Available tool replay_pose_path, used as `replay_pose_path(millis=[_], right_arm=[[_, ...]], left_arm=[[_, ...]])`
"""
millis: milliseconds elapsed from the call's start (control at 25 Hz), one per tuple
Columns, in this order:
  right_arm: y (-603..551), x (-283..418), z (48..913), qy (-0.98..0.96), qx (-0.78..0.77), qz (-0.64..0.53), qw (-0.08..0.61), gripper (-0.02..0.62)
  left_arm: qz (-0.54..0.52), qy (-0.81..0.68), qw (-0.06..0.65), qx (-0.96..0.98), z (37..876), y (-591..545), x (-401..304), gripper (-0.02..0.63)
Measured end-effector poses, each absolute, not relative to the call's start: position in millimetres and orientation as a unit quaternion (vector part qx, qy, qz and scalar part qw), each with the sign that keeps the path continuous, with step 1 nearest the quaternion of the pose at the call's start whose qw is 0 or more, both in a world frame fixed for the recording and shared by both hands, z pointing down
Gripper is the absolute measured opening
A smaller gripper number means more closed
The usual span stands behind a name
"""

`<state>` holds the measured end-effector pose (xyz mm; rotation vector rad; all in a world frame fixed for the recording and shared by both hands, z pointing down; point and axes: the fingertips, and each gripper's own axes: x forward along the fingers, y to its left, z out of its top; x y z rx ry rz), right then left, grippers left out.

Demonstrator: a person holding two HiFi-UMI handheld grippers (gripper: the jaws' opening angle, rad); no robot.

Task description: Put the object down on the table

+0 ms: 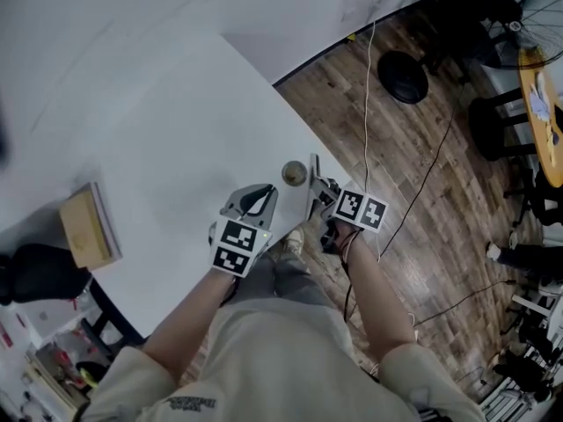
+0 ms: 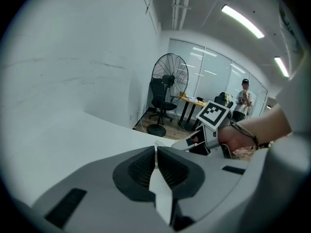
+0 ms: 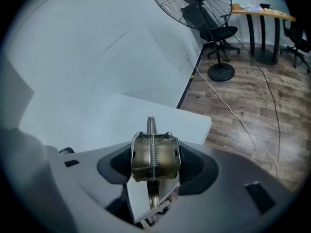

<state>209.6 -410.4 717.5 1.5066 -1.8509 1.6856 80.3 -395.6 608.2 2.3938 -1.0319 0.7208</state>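
Right gripper (image 3: 155,164): we see its fingers clamped on the object, one dark ribbed pad against each side.
The object (image 3: 165,154): a small brass-coloured metal piece, shiny and a bit scuffed. It has a curved, barrel-like body with a fine coil spring running straight down its middle.
More on its looks: a thin flat blade sticks out past the body at the far end, and a narrow ring-like edge shows at the near end. From the head view we mostly get a round brassy face.
Where it is: between the right gripper's jaws, over the near corner of the white table (image 1: 158,130), close to the edge. We honestly can't tell if it's touching the tabletop.
Left gripper (image 2: 156,154): fingers pressed together with nothing between them, sitting just beside the right one over the same part of the table.
Also around: a tan block (image 1: 86,227) lying well off to the left on the table, and wooden floor (image 1: 422,165) beyond the edge.
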Motion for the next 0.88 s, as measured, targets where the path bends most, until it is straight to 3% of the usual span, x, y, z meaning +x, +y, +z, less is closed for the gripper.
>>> replay_pose_path(millis=[120, 280, 800, 880], right_arm=[[-411, 206, 717, -0.626, 0.514, 0.575, 0.11, 0.244], [-416, 206, 713, -0.633, 0.542, 0.533, 0.143, 0.304], [-423, 221, 677, -0.658, 0.567, 0.464, 0.173, 0.311], [-424, 216, 657, -0.679, 0.56, 0.445, 0.168, 0.279]], left_arm=[[0.255, -0.365, 0.23, 0.865, 611, -393, 79, 0.032], [0.258, -0.359, 0.228, 0.867, 612, -391, 77, 0.032], [0.259, -0.363, 0.193, 0.874, 586, -398, 65, 0.032], [0.255, -0.366, 0.185, 0.876, 576, -399, 62, 0.032]])
